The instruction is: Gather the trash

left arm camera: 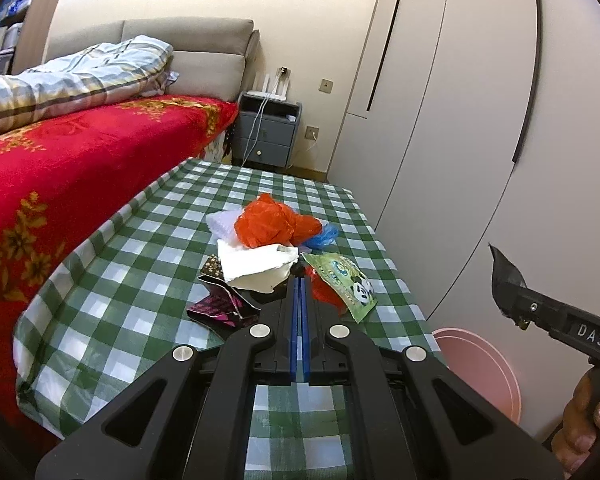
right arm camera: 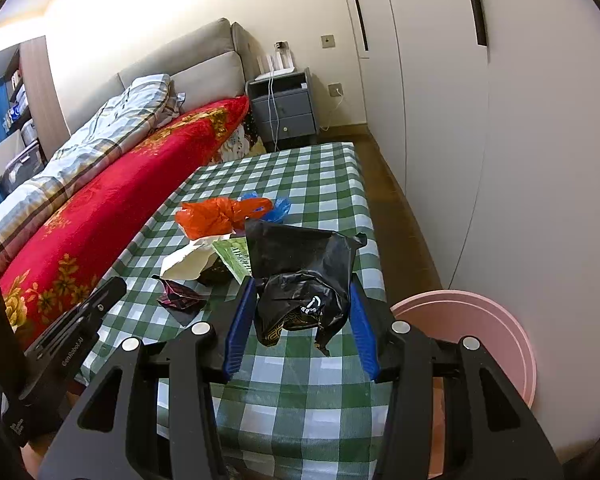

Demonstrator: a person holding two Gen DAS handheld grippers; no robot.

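A pile of trash lies mid-table on the green checked cloth [left arm camera: 132, 280]: an orange plastic bag [left arm camera: 268, 220], white crumpled paper [left arm camera: 256, 268], a dark patterned wrapper [left arm camera: 220, 304], a green panda packet [left arm camera: 348, 280] and a blue bag [left arm camera: 324, 236]. My left gripper [left arm camera: 300, 276] is shut, its tips just in front of the white paper, with nothing seen between them. My right gripper [right arm camera: 302, 280] is shut on a crumpled black plastic bag [right arm camera: 296, 248], held above the table's near right part. In the left wrist view the right gripper [left arm camera: 516, 304] hangs off the table's right side, over the pink bin [left arm camera: 484, 364].
The pink bin [right arm camera: 480, 328] stands on the floor at the table's near right corner, beside white wardrobe doors [right arm camera: 540, 160]. A bed with a red blanket [left arm camera: 60, 168] runs along the table's left edge. A grey nightstand [left arm camera: 266, 132] stands beyond the table's far end.
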